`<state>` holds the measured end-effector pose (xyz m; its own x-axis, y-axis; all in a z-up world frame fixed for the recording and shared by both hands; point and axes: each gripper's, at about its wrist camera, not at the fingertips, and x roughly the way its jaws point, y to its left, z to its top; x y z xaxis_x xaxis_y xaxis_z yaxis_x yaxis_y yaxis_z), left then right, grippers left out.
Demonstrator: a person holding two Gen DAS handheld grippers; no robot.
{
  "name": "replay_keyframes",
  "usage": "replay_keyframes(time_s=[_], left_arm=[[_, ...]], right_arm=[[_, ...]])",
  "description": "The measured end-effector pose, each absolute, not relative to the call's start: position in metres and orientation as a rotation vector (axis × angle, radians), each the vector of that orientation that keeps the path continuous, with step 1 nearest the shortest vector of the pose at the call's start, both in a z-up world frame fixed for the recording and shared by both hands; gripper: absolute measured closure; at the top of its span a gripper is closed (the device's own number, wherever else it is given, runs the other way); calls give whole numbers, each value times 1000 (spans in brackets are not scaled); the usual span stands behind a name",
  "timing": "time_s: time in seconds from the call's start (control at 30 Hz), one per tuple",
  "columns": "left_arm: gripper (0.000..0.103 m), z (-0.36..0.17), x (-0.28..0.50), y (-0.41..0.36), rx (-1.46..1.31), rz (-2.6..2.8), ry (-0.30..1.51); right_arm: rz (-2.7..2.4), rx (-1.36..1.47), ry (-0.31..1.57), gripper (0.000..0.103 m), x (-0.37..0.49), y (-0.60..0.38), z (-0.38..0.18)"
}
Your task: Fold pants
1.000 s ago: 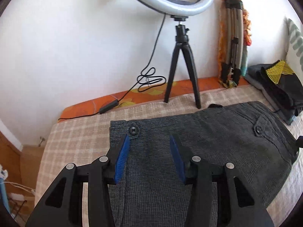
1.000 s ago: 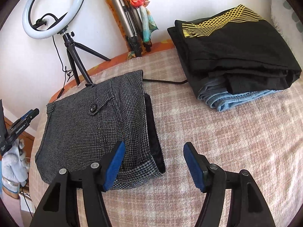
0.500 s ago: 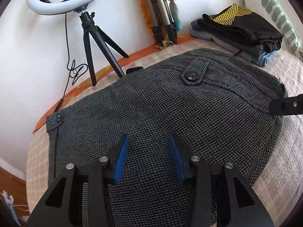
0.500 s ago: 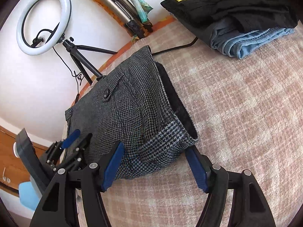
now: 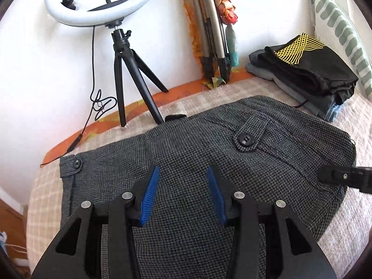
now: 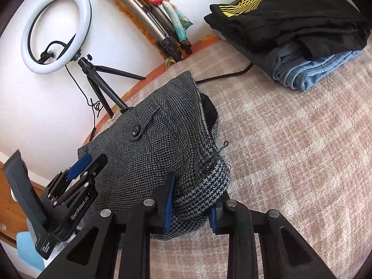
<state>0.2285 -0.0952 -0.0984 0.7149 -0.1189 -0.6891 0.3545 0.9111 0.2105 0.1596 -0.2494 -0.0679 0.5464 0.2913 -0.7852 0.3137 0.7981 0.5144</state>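
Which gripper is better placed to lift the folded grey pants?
Right gripper: its jaws are closing around the grey houndstooth pants' cuffed edge. Left gripper hovers open over flat fabric.

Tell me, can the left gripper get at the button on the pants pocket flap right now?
Probably yes: the left gripper hovers over the pants with its fingers apart, and the button lies uncovered just ahead.

Pillow (image 5: 337,30) cut by right edge

There were two grippers, the left gripper (image 5: 183,181) and right gripper (image 6: 192,200), one pair of grey pants (image 5: 190,162), one ring light (image 5: 93,11), and one stack of folded clothes (image 6: 302,30).
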Motion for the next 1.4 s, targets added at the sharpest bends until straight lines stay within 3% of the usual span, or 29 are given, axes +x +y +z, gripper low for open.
replay_keyframes(time_s=[0.3, 0.47, 0.67, 0.97, 1.17, 1.4], left_arm=[[61, -139, 272, -109, 315, -238, 855], [61, -133, 267, -101, 285, -242, 843], [61, -108, 219, -72, 231, -197, 803], [60, -136, 180, -54, 244, -221, 806], [61, -102, 168, -16, 126, -243, 804], [61, -49, 159, 99, -77, -71, 695]], right_arm=[[2, 638, 998, 82, 163, -245, -59], [3, 613, 986, 83, 165, -240, -55], [-1, 593, 962, 83, 165, -239, -48], [-12, 552, 934, 84, 167, -228, -39], [15, 429, 885, 85, 174, -216, -10], [55, 245, 835, 85, 189, -173, 27]])
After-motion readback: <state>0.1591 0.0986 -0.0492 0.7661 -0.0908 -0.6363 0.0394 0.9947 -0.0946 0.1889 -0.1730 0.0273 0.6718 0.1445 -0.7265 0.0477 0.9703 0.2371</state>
